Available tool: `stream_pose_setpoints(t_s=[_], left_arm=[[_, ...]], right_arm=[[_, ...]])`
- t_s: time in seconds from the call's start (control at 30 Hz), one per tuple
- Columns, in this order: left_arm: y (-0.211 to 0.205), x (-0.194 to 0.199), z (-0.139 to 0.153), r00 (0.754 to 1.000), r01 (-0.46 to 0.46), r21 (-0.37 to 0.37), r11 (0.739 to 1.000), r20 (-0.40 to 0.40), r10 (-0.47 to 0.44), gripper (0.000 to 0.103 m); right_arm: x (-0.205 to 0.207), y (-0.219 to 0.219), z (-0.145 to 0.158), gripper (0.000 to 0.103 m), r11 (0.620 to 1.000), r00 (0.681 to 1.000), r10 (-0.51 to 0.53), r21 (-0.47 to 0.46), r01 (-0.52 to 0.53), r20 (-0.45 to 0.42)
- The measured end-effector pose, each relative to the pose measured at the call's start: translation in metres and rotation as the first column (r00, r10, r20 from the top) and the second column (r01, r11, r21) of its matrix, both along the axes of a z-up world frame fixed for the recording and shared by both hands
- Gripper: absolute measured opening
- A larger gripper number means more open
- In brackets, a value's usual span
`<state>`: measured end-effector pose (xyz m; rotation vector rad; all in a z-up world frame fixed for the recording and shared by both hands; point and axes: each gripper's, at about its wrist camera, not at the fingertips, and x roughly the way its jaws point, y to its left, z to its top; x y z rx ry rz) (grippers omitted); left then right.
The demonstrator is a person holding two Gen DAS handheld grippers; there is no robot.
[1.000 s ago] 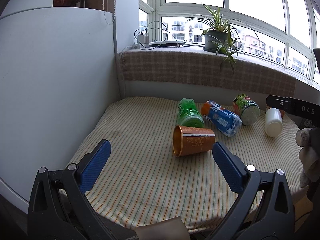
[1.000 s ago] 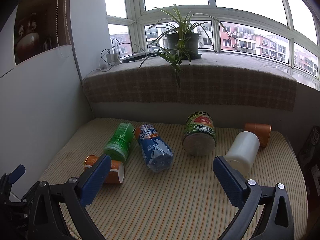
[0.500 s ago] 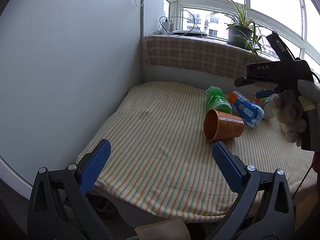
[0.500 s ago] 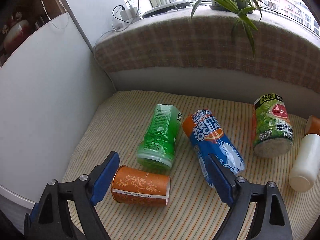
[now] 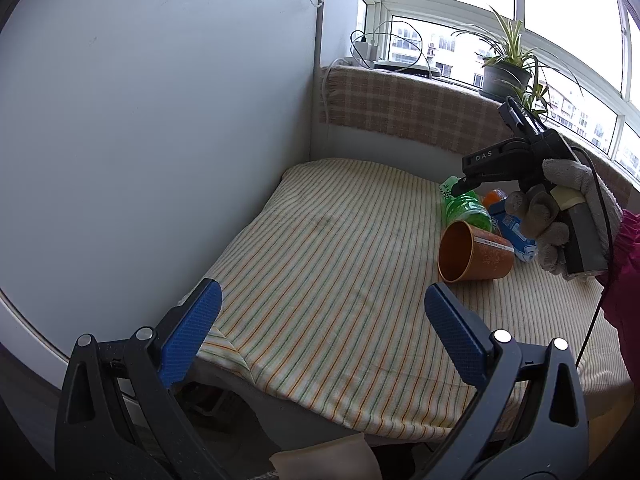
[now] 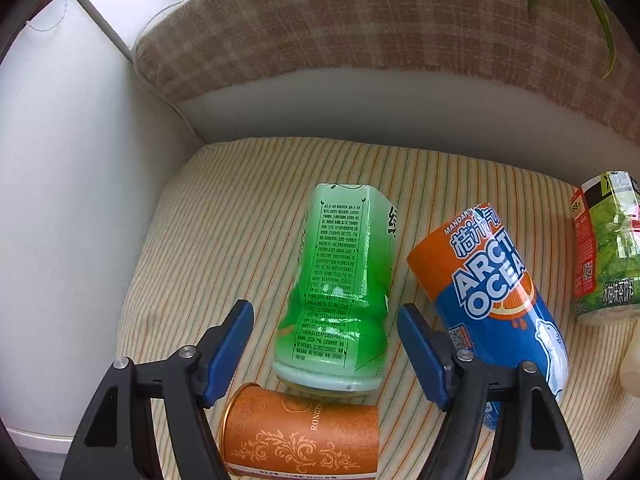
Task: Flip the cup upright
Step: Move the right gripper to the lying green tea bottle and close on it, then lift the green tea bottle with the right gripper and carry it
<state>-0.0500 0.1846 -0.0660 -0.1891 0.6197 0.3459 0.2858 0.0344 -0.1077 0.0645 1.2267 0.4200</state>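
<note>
An orange paper cup (image 5: 474, 254) lies on its side on the striped cloth, its mouth turned to the left. In the right wrist view the cup (image 6: 300, 436) sits at the bottom edge, just below and between the blue pads. My right gripper (image 6: 324, 316) is open, hovering over the cup and the base of the green bottle (image 6: 340, 280), touching neither. A gloved hand (image 5: 560, 216) holds that gripper above the cup. My left gripper (image 5: 320, 312) is open and empty, well back near the table's front edge, with the cup off to its right.
A blue and orange bottle (image 6: 492, 292), a green-labelled bottle (image 6: 608, 248) and a white bottle (image 6: 632, 364) lie to the right of the green one. A white panel (image 5: 140, 140) walls the left side. A plaid-covered sill (image 5: 400, 104) with a potted plant (image 5: 504, 76) runs behind.
My right gripper has come down and forward, close over the cup and green bottle. The left gripper has pulled back and swung left, so the cup now sits at the right of its view.
</note>
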Motion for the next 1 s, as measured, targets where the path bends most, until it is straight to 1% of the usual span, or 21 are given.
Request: stream_pose_setpoints(t_s=[0.23, 0.4, 0.6, 0.77, 1.0], left_arm=[[0.007, 0.000, -0.003, 1.000, -0.017, -0.009, 1.000, -0.005, 0.017, 0.103], [0.010, -0.001, -0.004, 1.000, -0.026, -0.011, 1.000, -0.009, 0.026, 0.103], [0.011, 0.000, -0.004, 0.999, -0.032, -0.010, 0.999, -0.008, 0.032, 0.103], [0.009, -0.001, -0.003, 1.000, -0.030, -0.004, 1.000, -0.003, 0.030, 0.103], [0.007, -0.004, -0.001, 1.000, -0.026, 0.001, 1.000, 0.001, 0.026, 0.103]], right_arm=[[0.015, 0.018, -0.014, 0.077, 0.998, 1.000, -0.004, -0.061, 0.003, -0.022], [0.022, 0.022, -0.024, 0.075, 0.997, 0.999, -0.009, -0.082, 0.005, -0.044], [0.027, 0.030, -0.035, 0.066, 0.995, 0.998, -0.004, -0.101, -0.003, -0.064], [0.027, 0.031, -0.033, 0.064, 0.995, 0.999, 0.004, -0.098, -0.009, -0.052], [0.014, 0.020, -0.013, 0.063, 0.997, 1.000, 0.024, -0.070, -0.025, -0.008]])
